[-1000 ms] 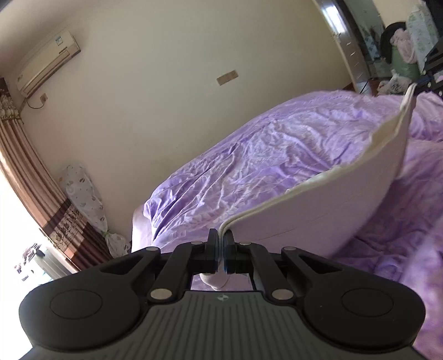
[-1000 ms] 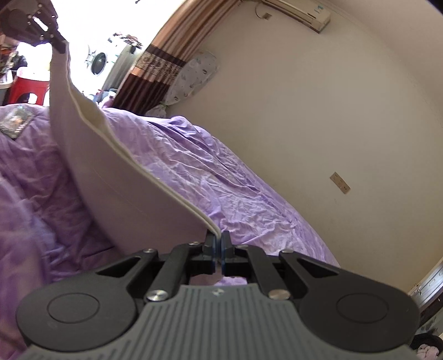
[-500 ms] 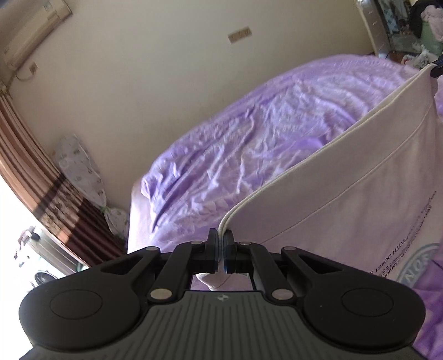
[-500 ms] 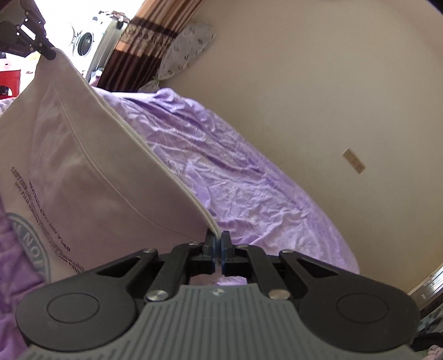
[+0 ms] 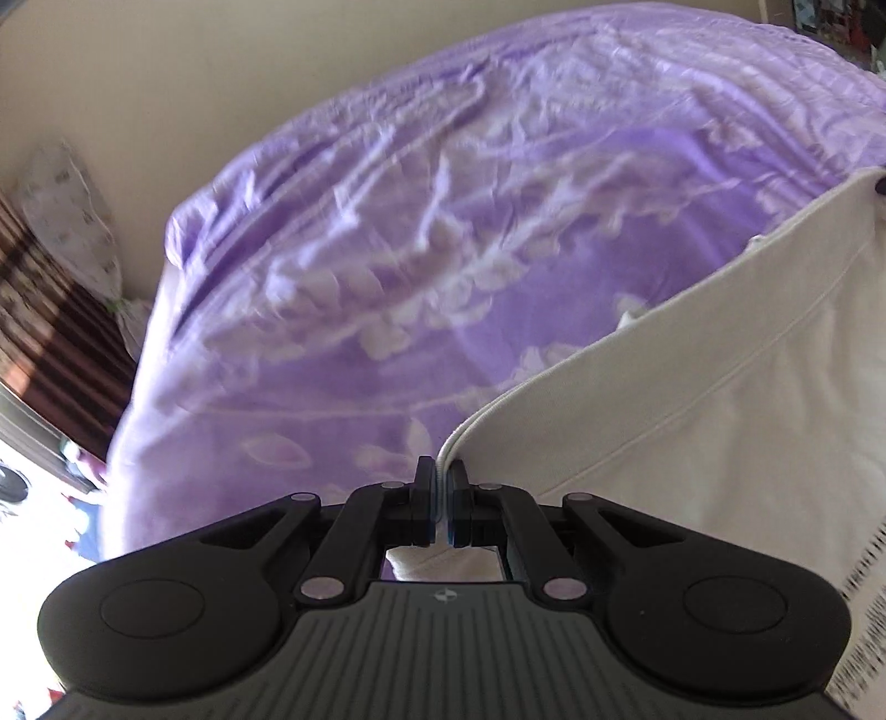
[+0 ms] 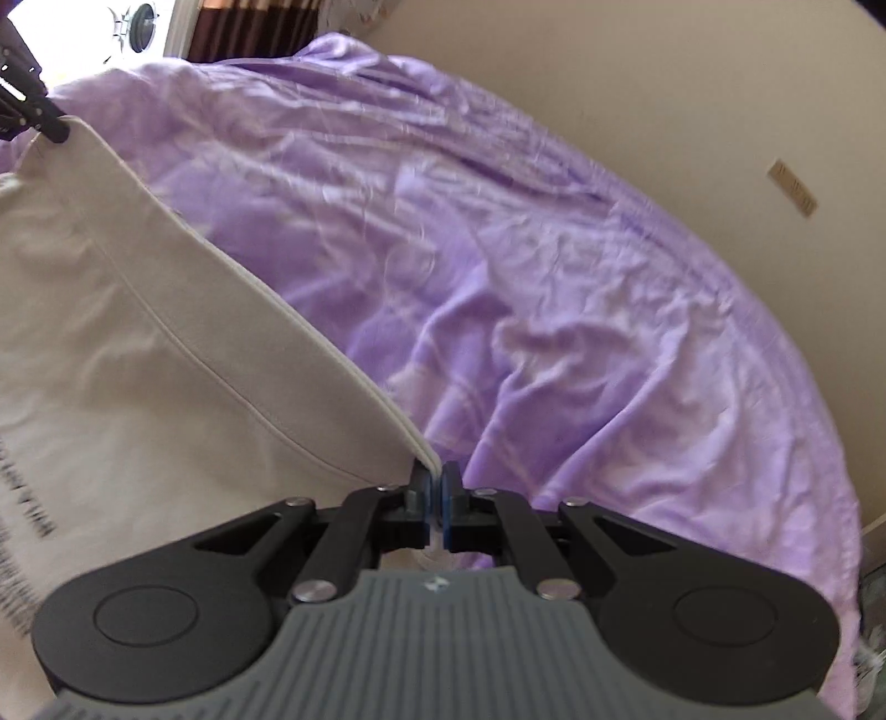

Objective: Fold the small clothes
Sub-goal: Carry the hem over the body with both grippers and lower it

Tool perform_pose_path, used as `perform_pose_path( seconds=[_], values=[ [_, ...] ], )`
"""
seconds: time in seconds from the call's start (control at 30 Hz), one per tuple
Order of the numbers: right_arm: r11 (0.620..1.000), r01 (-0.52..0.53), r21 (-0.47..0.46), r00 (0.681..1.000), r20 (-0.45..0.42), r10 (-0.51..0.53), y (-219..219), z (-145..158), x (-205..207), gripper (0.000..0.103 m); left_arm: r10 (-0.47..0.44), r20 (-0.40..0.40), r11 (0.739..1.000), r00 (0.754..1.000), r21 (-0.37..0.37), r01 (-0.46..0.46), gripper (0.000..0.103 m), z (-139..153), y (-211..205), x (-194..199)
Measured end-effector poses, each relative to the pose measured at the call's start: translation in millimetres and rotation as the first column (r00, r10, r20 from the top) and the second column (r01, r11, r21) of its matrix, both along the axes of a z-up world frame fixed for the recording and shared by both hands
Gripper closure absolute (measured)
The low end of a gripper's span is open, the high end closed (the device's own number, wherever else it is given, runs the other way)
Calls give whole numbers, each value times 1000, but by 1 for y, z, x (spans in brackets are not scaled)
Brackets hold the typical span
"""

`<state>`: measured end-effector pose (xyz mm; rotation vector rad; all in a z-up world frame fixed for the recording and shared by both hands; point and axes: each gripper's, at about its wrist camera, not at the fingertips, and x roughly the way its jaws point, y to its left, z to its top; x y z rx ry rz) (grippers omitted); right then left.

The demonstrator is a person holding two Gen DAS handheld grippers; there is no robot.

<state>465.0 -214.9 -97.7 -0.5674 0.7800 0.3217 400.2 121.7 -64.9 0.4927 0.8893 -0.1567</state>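
Note:
A cream-white garment (image 5: 720, 421) with dark printed lettering hangs stretched between my two grippers above a purple bedspread (image 5: 443, 221). My left gripper (image 5: 441, 476) is shut on one corner of its hemmed edge. My right gripper (image 6: 436, 476) is shut on the other corner of the same garment (image 6: 138, 360). In the right wrist view the left gripper's tip shows at the far upper left, clamped on the cloth. The lower part of the garment is out of frame.
The wrinkled purple bedspread (image 6: 554, 277) fills most of both views. A beige wall (image 6: 664, 83) runs behind the bed. A striped brown curtain (image 5: 44, 332) and a patterned cushion (image 5: 72, 232) stand at the bed's far corner. A washing machine (image 6: 138, 22) shows past it.
Both grippers have tilted down toward the bed with the garment held taut between them. The wall and air conditioner have left view, and the bedspread now fills the frames.

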Motion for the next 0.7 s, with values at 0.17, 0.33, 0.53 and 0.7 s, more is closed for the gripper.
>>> perform_pose_path(
  seconds=[0.17,0.33,0.53,0.7],
  values=[
    [1000,22,13,999,-25,-21,2,-42,26,103,28,-66,999,997,-41,-31,100,-35,10,26],
    [998,53,18,998,16,-53,4,-51,24,103,45,-30,996,999,-71,-47,100,-33,13,20],
    [996,82,25,993,78,-83,4,-27,21,103,54,60,991,997,-122,-46,100,-3,16,13],
    [992,120,47,992,23,-121,4,-43,42,103,82,20,989,996,-125,-79,100,-18,12,32]
  ],
)
